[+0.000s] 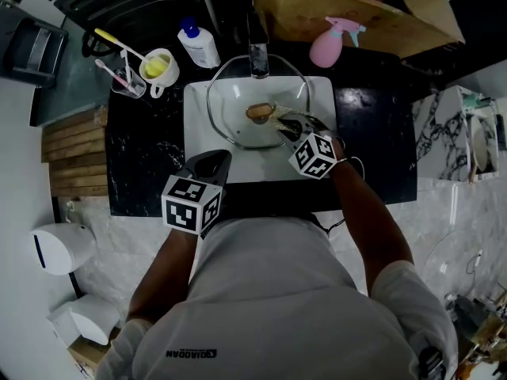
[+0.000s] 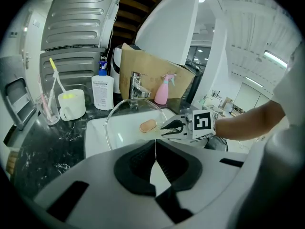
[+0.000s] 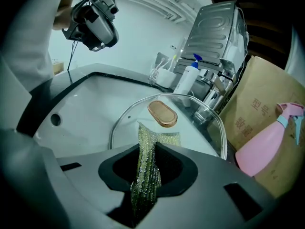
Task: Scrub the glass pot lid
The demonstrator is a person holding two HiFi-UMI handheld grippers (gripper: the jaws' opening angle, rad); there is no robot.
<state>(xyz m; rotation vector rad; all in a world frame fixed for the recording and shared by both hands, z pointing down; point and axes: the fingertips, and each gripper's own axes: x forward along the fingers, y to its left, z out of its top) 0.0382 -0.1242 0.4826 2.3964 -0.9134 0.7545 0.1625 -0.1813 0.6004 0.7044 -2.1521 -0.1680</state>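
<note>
Faucet blocks the sink at 12 o'clock, mug at 10; worktop at 3 o'clock lies open.

The white rectangular ceramic sink is set into a black speckled stone countertop. A chrome tap stands at the sink's rear edge. Left of the tap stands a white plastic pump bottle with a blue cap. Further left stands a white mug with yellow contents, just beside a clear glass tumbler holding toothbrushes. Right of the tap stands a pink plastic spray bottle, in front of a brown cardboard box. A wooden slatted board adjoins the countertop's left end.
</note>
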